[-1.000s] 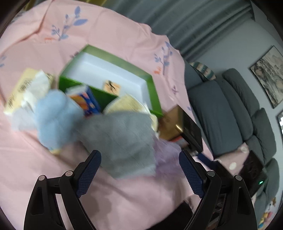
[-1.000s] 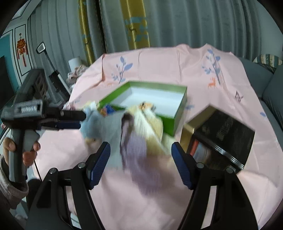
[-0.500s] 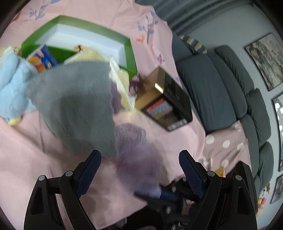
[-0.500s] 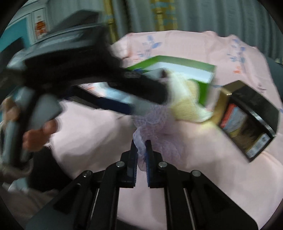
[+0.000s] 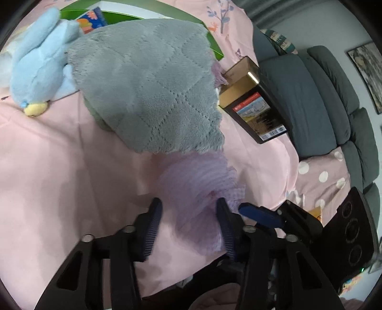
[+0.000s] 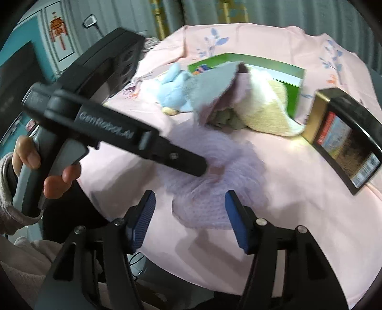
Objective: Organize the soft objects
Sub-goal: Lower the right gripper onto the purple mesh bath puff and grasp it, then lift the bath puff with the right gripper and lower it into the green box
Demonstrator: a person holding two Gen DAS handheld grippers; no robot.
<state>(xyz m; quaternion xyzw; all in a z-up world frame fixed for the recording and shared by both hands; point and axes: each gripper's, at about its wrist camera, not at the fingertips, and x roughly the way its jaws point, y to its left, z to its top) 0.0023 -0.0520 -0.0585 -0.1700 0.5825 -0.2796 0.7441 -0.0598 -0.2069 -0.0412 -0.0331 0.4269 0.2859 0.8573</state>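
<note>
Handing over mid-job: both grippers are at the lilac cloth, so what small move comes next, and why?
Probably let the left gripper finish closing on the lilac cloth: the cloth lies between its closing jaws, while the right gripper is opening, its pads clear of it.

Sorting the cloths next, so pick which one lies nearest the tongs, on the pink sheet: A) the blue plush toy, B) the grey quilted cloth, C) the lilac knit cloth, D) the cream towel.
C: the lilac knit cloth lies flat just ahead of both tongs, while the grey cloth, cream towel and blue toy lie farther back.

green box [image 5: 167, 14] — mostly hidden, lilac cloth [image 6: 214, 176] blurred
</note>
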